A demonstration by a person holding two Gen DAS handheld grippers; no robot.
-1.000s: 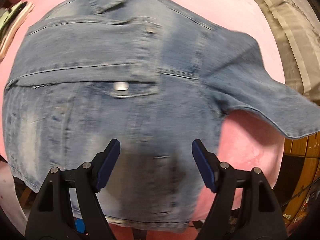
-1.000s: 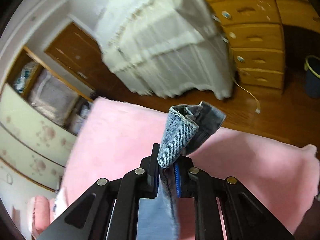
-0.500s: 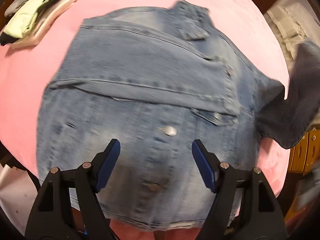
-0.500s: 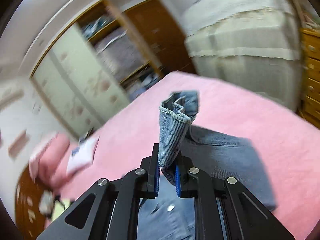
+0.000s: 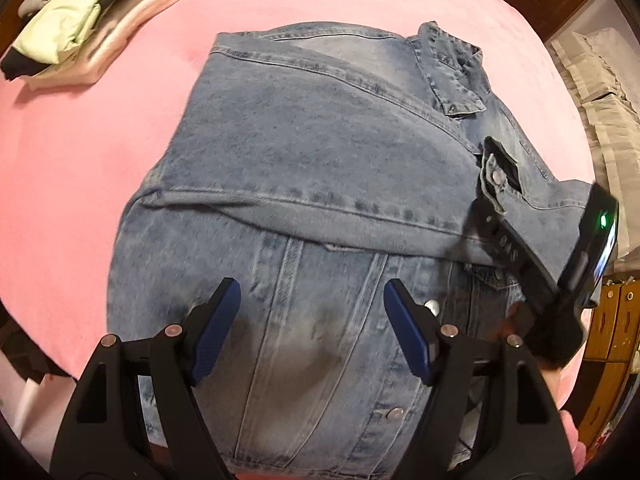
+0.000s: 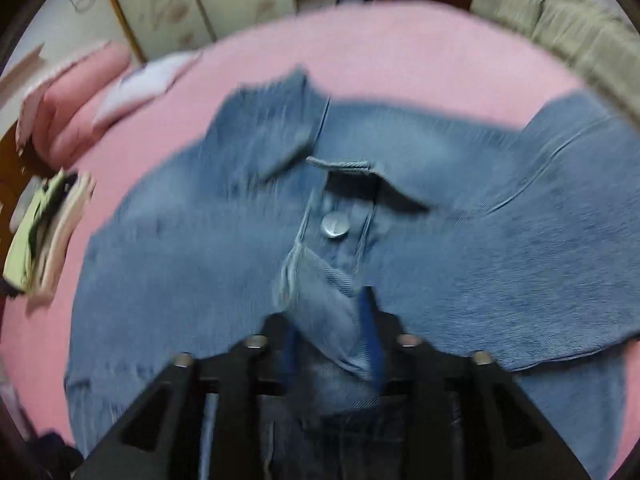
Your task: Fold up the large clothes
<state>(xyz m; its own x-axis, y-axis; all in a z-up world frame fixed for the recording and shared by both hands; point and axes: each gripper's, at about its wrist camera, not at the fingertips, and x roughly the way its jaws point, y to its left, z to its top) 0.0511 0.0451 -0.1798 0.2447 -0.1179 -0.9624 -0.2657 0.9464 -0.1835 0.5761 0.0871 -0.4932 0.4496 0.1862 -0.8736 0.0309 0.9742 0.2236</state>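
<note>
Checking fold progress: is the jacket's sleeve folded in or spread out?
Folded in. The sleeve lies across the jacket body, its cuff resting on the denim, not on the pink bed.

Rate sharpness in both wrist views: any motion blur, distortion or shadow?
Left wrist: mostly sharp, denim jacket seams readable, fisheye bulge bends the pink blanket, dark shadow between the left gripper fingers. Right wrist: heavy motion smear; only the cuff button stays fairly crisp.

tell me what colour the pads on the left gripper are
Dark blue pads, clearest in the left wrist view.
</note>
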